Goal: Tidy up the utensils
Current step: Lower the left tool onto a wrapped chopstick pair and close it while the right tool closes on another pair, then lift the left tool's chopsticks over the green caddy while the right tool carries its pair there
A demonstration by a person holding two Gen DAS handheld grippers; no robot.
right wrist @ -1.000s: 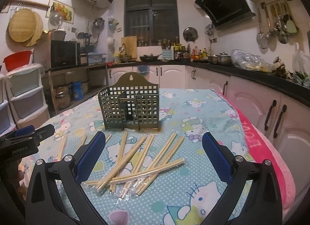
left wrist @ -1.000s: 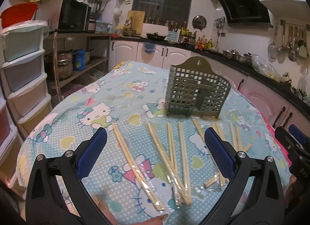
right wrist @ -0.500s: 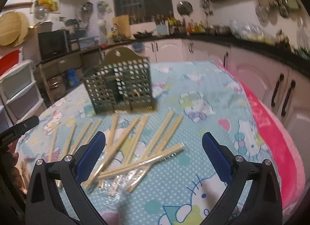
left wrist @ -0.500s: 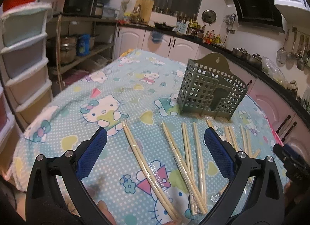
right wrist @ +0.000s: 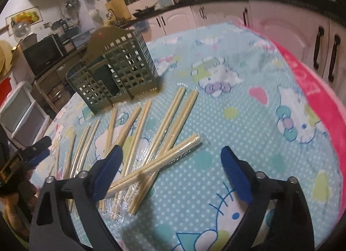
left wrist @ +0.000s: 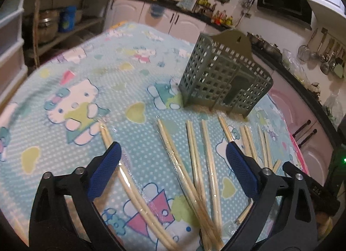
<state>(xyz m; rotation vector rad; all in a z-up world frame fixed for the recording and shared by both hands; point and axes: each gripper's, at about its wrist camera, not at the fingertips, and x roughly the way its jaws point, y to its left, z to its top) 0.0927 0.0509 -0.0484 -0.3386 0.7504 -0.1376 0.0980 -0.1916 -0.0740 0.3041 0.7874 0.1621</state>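
Many pale wooden chopsticks in clear plastic sleeves [left wrist: 194, 164] lie scattered on the worktop's Hello Kitty patterned cloth [left wrist: 90, 91], fanned out just in front of the green perforated plastic utensil holder [left wrist: 225, 78], which stands upright nearer the far edge and looks empty as far as we can tell. We hold the left gripper [left wrist: 173, 173] over the chopsticks toward the left side of the spread, its blue-padded jaws released with nothing pressed between them, though they have just been closing a little. We hold the right gripper [right wrist: 170, 173] over the crossed bundle [right wrist: 155, 162] toward the right edge, jaws likewise apart and clasping nothing, also just narrowing slightly. We judge this to be the approach for a first pick: no chopstick is in the holder yet. The next move calls for lowering one gripper onto a single sleeved pair, turning the jaws across its length, and pinching firmly, since the slick plastic may slip.
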